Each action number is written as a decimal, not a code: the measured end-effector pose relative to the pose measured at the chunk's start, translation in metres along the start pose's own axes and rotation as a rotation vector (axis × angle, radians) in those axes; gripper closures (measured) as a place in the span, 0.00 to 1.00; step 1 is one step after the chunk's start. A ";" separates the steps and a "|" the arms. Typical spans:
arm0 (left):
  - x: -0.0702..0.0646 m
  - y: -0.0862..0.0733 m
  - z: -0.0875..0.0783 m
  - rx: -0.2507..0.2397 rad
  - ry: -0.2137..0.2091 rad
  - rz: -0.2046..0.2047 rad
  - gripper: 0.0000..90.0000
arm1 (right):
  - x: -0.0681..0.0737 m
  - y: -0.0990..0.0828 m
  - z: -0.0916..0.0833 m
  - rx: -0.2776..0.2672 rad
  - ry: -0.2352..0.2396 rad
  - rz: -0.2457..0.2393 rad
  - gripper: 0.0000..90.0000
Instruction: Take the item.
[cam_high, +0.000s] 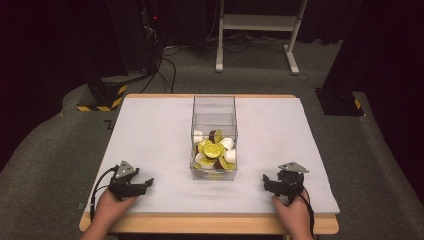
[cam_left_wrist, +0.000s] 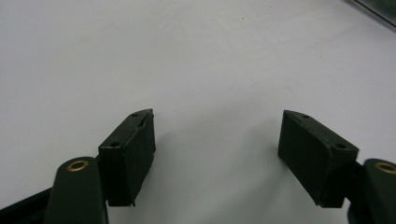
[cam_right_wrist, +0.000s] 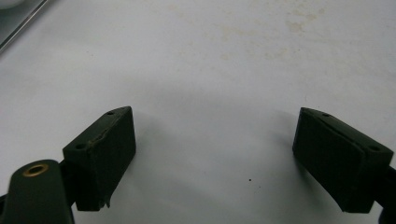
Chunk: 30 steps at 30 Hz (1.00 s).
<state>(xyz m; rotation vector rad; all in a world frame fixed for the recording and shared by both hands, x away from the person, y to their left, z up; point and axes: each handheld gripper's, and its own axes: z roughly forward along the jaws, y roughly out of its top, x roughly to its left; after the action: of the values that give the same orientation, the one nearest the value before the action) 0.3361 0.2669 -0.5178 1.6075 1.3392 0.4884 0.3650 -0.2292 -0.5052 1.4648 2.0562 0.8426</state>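
Both of my tools rest low on the white counter (cam_high: 150, 130) near its front edge. My left hand-held gripper (cam_high: 145, 184) has its jaws spread wide apart with nothing between them; in the left gripper view its two black pads (cam_left_wrist: 128, 154) frame only bare counter surface. My right hand-held gripper (cam_high: 267, 181) is likewise spread open and empty, and in the right gripper view its pads (cam_right_wrist: 102, 154) stand well apart over the white top, which carries a few faint stains farther ahead.

Between the two tools, ahead of both and slightly beyond their tips, stands a clear box (cam_high: 214, 107), tall and open at the top. It sits to the right of my left hand-held gripper and to the left of my right one, well apart from each. Inside, heaped in its lower part at the end nearer me, lie small pods (cam_high: 211, 149), some with gold-green lids, some white, a few dark brown.
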 end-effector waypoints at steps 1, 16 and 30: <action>0.000 0.000 0.000 -0.001 0.000 0.000 0.31 | 0.000 0.000 0.000 0.001 0.000 0.002 0.15; -0.001 0.000 0.000 -0.003 0.004 -0.002 0.31 | 0.000 0.000 0.000 0.001 0.006 0.006 0.15; -0.002 0.002 0.000 0.000 0.019 -0.006 0.34 | 0.000 0.000 0.000 0.001 0.007 0.007 0.14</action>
<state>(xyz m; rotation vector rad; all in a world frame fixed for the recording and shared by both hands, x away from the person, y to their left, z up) 0.3364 0.2653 -0.5157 1.6017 1.3579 0.5009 0.3651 -0.2295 -0.5052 1.4725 2.0582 0.8498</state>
